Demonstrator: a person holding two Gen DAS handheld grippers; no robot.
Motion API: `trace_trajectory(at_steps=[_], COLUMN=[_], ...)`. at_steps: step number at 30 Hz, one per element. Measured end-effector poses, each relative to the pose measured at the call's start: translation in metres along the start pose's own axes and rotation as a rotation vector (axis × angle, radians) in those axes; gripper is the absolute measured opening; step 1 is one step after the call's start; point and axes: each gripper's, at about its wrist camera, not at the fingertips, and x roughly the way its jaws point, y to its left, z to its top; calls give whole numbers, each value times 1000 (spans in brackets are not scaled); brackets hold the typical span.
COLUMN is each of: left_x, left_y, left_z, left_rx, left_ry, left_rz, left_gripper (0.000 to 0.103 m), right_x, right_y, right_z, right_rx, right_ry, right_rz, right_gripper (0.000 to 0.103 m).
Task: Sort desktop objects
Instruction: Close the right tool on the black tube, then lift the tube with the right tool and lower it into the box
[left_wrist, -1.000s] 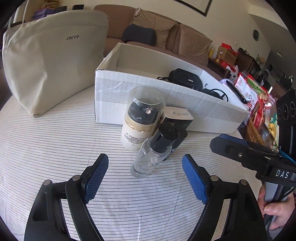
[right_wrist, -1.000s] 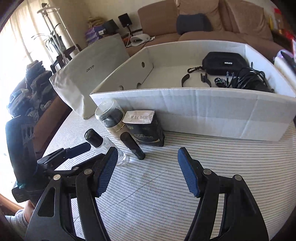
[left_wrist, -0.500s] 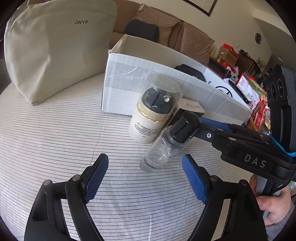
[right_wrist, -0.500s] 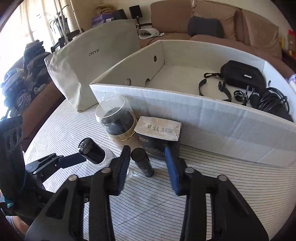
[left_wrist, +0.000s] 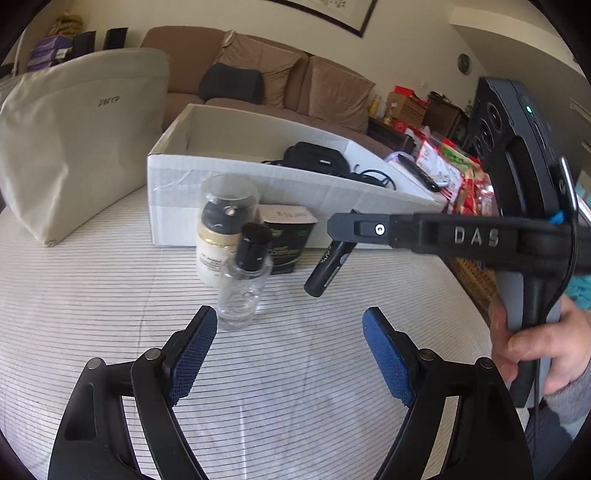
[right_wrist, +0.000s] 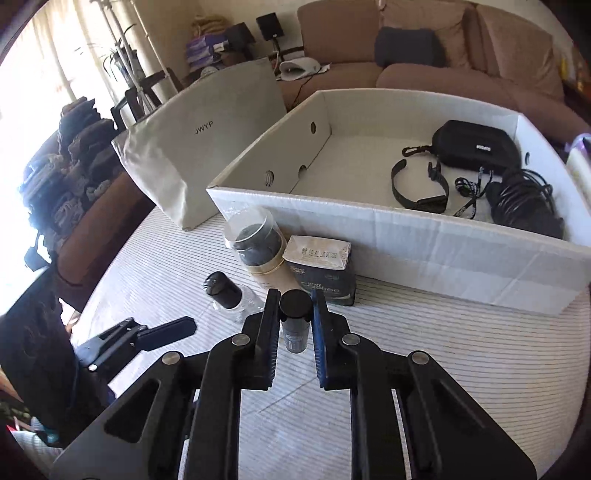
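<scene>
My right gripper (right_wrist: 293, 317) is shut on a small black tube (right_wrist: 293, 321) and holds it off the striped table; the tube also shows in the left wrist view (left_wrist: 327, 269), hanging tilted from the right gripper's fingers. My left gripper (left_wrist: 288, 350) is open and empty, just short of a clear bottle with a black cap (left_wrist: 243, 284). Behind the bottle stand a cream jar with a clear lid (left_wrist: 221, 236) and a dark coffee packet (left_wrist: 288, 240). The white cardboard box (right_wrist: 406, 236) lies behind them, holding a black pouch (right_wrist: 476, 144) and cables.
A beige bag marked JWYP (left_wrist: 74, 140) stands at the left of the box. Snack packets and a basket (left_wrist: 461, 177) lie at the table's right. A sofa (left_wrist: 280, 85) is behind the table.
My right gripper closed on the black tube and lifted it off the table. My left gripper drew back a little; the bottle now stands nearer its left finger.
</scene>
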Motion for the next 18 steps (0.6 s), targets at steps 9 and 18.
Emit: trace_trajectory(at_steps=[9, 18], left_x=[3, 1], left_y=[-21, -18], left_z=[9, 21], left_rx=[36, 30], left_ry=[15, 3], left_rz=[-86, -133], left_gripper=[38, 22], right_x=[-36, -29], right_y=[17, 37], right_z=[13, 9], right_rx=[-32, -62], right_ry=[83, 132], right_rz=[62, 70], right_gripper=[15, 16])
